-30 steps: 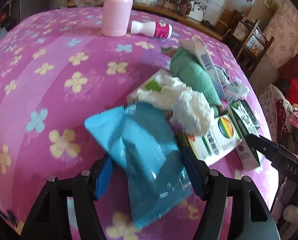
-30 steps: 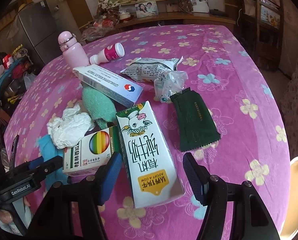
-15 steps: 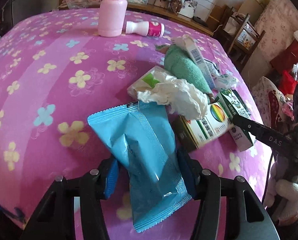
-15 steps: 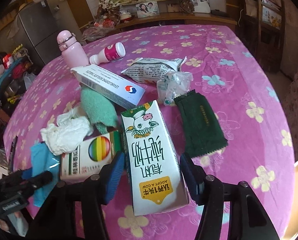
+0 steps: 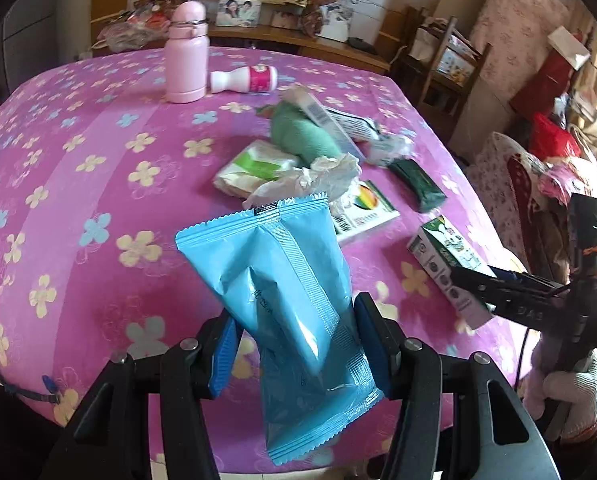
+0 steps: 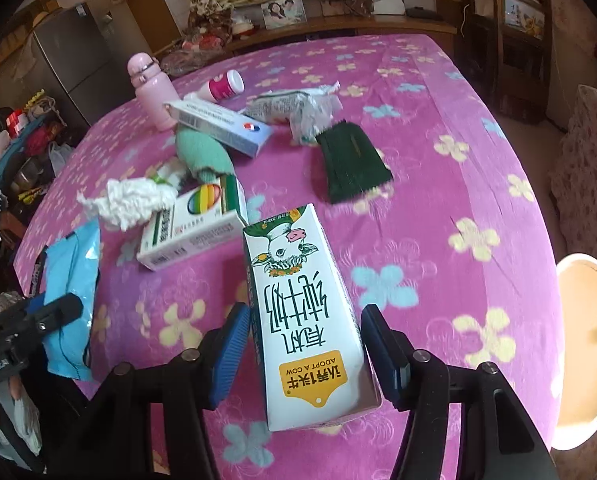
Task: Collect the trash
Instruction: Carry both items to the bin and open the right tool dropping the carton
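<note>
Both fingers (image 5: 294, 340) (image 6: 304, 344) grip: blue wrapper (image 5: 278, 280), milk carton (image 6: 302, 316); boxes (image 6: 194, 224) beside.

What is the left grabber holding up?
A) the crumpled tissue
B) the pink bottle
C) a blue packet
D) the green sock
C: the left gripper has its blue pads pressed on both sides of the blue packet, which is lifted off the table; the pink bottle stands far back on the cloth.
</note>
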`<state>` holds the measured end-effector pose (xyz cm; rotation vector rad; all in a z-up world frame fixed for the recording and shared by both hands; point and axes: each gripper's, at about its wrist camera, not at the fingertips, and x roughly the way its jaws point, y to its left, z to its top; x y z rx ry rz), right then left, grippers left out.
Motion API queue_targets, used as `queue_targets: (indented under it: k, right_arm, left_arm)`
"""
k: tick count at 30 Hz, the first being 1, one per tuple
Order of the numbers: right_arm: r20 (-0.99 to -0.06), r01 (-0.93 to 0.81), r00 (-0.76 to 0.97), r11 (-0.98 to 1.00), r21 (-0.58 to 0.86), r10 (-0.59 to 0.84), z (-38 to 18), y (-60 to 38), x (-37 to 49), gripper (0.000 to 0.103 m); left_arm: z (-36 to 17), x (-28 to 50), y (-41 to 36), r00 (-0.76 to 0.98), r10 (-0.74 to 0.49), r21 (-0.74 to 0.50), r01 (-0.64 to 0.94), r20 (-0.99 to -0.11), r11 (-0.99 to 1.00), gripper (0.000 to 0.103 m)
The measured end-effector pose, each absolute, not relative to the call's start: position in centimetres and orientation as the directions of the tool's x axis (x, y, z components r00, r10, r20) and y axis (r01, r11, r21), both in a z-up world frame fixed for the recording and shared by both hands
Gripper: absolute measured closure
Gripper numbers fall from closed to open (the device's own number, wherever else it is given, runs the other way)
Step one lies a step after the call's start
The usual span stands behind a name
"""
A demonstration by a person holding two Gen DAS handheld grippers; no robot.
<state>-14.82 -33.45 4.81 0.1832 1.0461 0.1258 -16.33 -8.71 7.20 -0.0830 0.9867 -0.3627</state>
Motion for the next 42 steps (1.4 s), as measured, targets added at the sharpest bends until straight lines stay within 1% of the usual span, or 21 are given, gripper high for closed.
queue_targets:
  k: [1,2,7,9,10,11,19,25,32,42]
  right_arm:
    - [-0.854,-0.014,0.487,0.979,0.201,0.182,4.6,-33.4,-14.7,0.041]
    - [-0.858,-0.014,0.480,0.980,0.199,0.181,4.4,-33.3,-14.6,0.037]
    - [-0.874,-0.015,0.467,0.990,0.141,0.132,3.5,-32.6,-13.6,0.035]
    - [-0.873,-0.019,0.474,0.992,0.126,0.120,3.1,-32.5,-13.5,0.036]
    - [-0.865,-0.010,0.488,0.992,0.129,0.117,3.1,-32.7,-13.8,0.040]
    - [-0.858,-0.006,0.499,0.990,0.142,0.126,3.3,-33.0,-14.1,0.042]
    - [-0.789,0.034,0.600,0.981,0.192,0.134,7.4,-36.3,-17.4,0.042]
    - [-0.755,0.105,0.649,0.973,0.203,0.088,9.7,-39.7,-20.0,0.042]
    - [-0.736,0.198,0.676,0.957,0.212,0.023,10.8,-43.9,-22.4,0.042]
    - [-0.739,0.322,0.671,0.922,0.215,-0.062,10.7,-49.5,-25.0,0.042]
  left_arm:
    - [7.2,-16.5,-9.0,0.495,-0.338,-0.229,0.269,-0.801,0.936,0.046]
    - [7.3,-16.6,-9.4,0.493,-0.340,-0.226,0.277,-0.801,0.934,0.046]
    - [7.7,-17.5,-10.8,0.490,-0.351,-0.218,0.309,-0.798,0.926,0.046]
    - [8.0,-17.7,-11.3,0.491,-0.357,-0.214,0.324,-0.795,0.922,0.046]
    - [8.1,-17.8,-11.5,0.490,-0.361,-0.215,0.330,-0.794,0.919,0.046]
    - [8.2,-17.9,-11.7,0.488,-0.365,-0.215,0.337,-0.792,0.917,0.046]
    - [9.4,-18.4,-15.3,0.476,-0.416,-0.223,0.410,-0.775,0.884,0.046]
    - [10.7,-18.8,-19.1,0.481,-0.439,-0.192,0.479,-0.759,0.857,0.046]
    - [11.7,-19.0,-23.5,0.472,-0.463,-0.163,0.546,-0.750,0.822,0.046]
    - [11.9,-19.2,-29.4,0.439,-0.496,-0.143,0.624,-0.749,0.768,0.046]
